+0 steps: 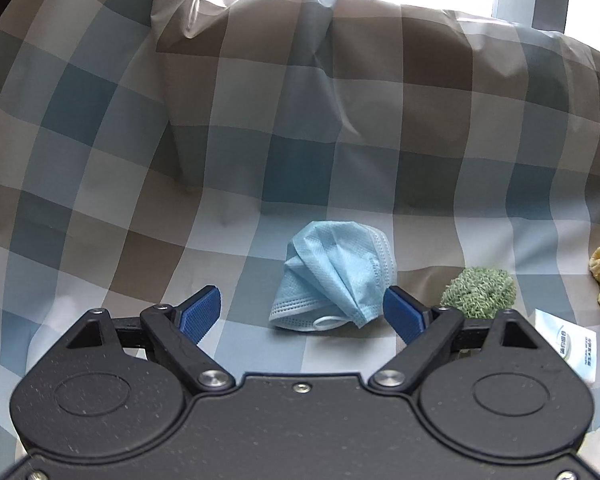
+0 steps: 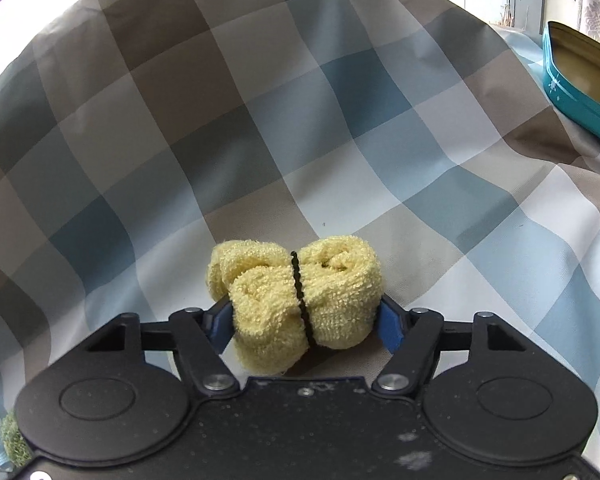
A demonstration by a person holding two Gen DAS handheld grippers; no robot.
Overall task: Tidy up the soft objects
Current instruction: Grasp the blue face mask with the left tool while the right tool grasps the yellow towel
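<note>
The white packet (image 1: 568, 350) bears a logo and print (too small to read).

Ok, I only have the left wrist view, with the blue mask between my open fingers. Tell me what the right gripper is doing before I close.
Observer: The right gripper is shut on the yellow towel roll, its blue pads pressing both ends.
Operator: Say what keeps that roll together.
Observer: A black band is cinched around its middle.
Operator: Name any container over there.
Observer: A teal tin, open and showing nothing inside, sits on the checked cloth at the far right of the right wrist view.
Operator: Confirm my mask is free.
Observer: The face mask lies crumpled on the cloth, and the left gripper is open around it without touching.
</note>
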